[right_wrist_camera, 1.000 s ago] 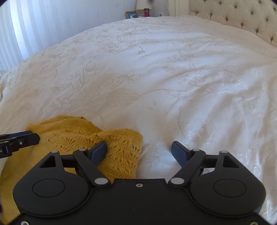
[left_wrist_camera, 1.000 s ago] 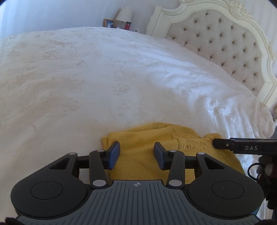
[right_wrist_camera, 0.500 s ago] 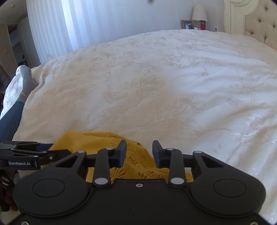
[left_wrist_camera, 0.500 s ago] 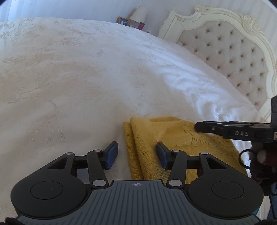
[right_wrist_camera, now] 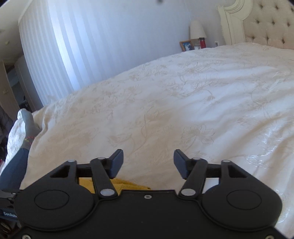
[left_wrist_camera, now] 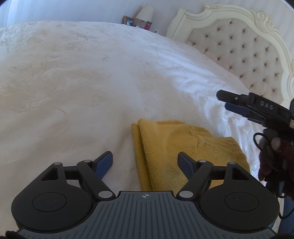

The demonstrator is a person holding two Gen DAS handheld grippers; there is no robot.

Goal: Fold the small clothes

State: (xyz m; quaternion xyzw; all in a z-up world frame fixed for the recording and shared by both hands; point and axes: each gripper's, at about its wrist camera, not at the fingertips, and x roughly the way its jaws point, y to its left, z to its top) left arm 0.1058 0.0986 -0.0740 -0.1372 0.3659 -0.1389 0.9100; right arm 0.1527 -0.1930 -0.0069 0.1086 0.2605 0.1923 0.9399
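Note:
A yellow knitted garment (left_wrist_camera: 165, 147) lies folded on the white bedspread (left_wrist_camera: 82, 82), its folded edge on the left. My left gripper (left_wrist_camera: 145, 163) hovers over that edge with its jaws opening; the cloth lies below the gap and the pads do not press on it. The right gripper (left_wrist_camera: 231, 103) shows at the right of the left wrist view, raised above the bed. In the right wrist view my right gripper (right_wrist_camera: 148, 161) has its jaws opening over bare bedspread (right_wrist_camera: 183, 110), with only a strip of the yellow garment (right_wrist_camera: 128, 184) peeking out below its left finger.
A tufted cream headboard (left_wrist_camera: 248, 55) stands at the right. A lamp (left_wrist_camera: 145, 12), a photo frame (left_wrist_camera: 128, 20) and a red jar (left_wrist_camera: 148, 25) sit on the far nightstand. A person's leg in a grey sock (right_wrist_camera: 25, 126) rests at the bed's left edge, near white curtains (right_wrist_camera: 82, 46).
Both grippers opened and let go of the yellow garment, which now lies folded. The right gripper rose and tilted up, so the room shows. The left gripper drew slightly left.

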